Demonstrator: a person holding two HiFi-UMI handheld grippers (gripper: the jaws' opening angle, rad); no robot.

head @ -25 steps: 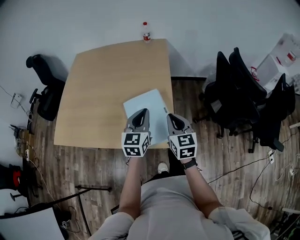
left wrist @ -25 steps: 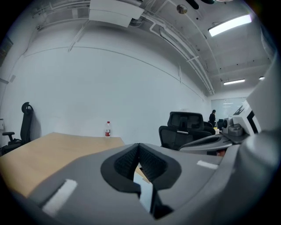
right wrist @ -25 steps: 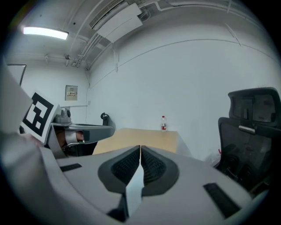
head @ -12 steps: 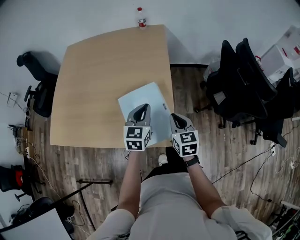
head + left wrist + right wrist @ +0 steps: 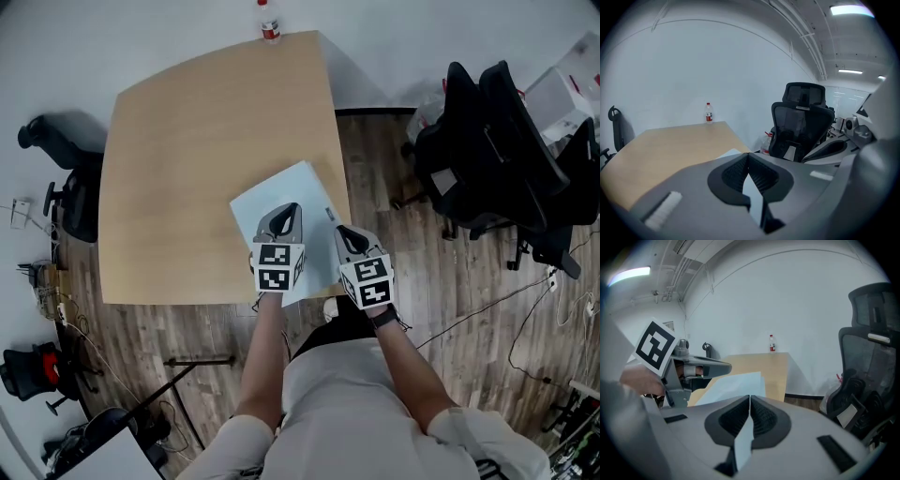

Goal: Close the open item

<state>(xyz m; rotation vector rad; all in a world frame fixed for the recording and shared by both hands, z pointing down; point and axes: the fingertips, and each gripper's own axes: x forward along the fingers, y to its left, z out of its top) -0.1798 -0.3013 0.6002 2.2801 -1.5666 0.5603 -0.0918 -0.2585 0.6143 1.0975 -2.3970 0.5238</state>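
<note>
A pale blue, flat rectangular item (image 5: 291, 192) lies at the near right corner of the wooden table (image 5: 187, 141); from above it looks flat. It also shows as a pale sheet (image 5: 736, 380) in the right gripper view. My left gripper (image 5: 286, 210) hovers over its near half, jaws pressed together with nothing between them (image 5: 748, 157). My right gripper (image 5: 343, 231) sits at the item's right edge, by the table's corner, also shut and empty (image 5: 750, 399). The left gripper (image 5: 701, 366) appears to the left in the right gripper view.
A small bottle with a red label (image 5: 269, 26) stands at the table's far edge. Black office chairs (image 5: 497, 141) crowd the floor to the right, and another chair (image 5: 56, 159) is at the left. Cables lie on the wood floor (image 5: 525, 309).
The head view has shifted, so the table sits higher and further left in the frame. Both grippers stay shut over the near part of the pale item.
</note>
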